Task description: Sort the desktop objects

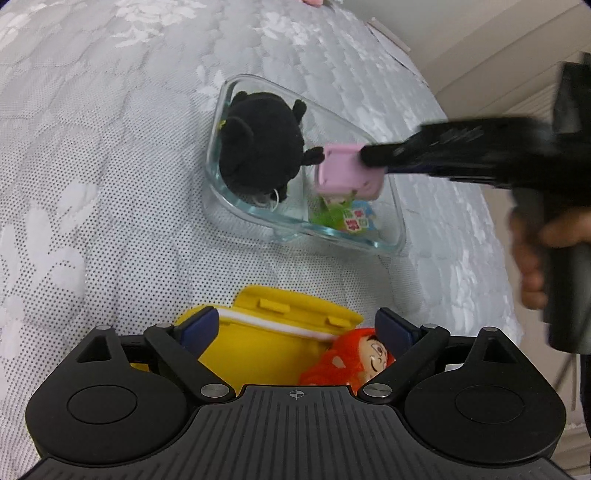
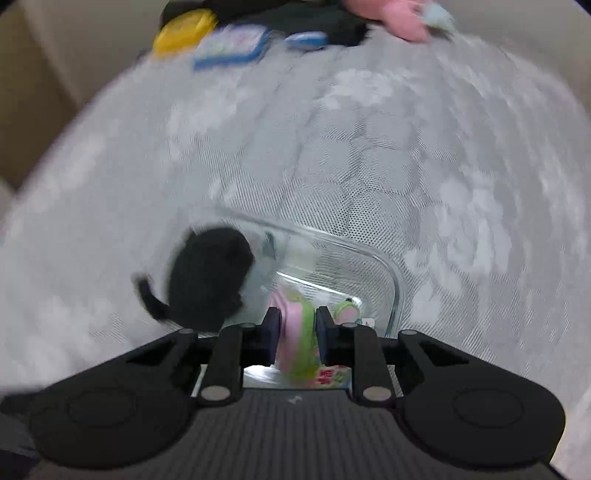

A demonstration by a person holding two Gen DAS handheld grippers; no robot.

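Observation:
A clear glass dish (image 1: 397, 206) on the white lace cloth holds a black plush toy (image 1: 258, 147) and a green-and-blue packet (image 1: 347, 218). My right gripper (image 1: 365, 157) is shut on a pink box (image 1: 343, 173) and holds it over the dish's right half. In the right wrist view the pink-and-green box (image 2: 295, 339) sits between the fingers (image 2: 271, 328), with the black plush (image 2: 208, 277) to the left and the dish (image 2: 391, 273) under it. My left gripper (image 1: 295, 325) is open above a yellow box (image 1: 273, 332) and a red-haired doll (image 1: 354, 358).
At the far edge in the right wrist view lie a yellow lid (image 2: 183, 31), blue-framed cards (image 2: 232, 46) and a pink soft thing (image 2: 402, 18). The table edge (image 1: 461, 122) runs along the right, with a wall beyond.

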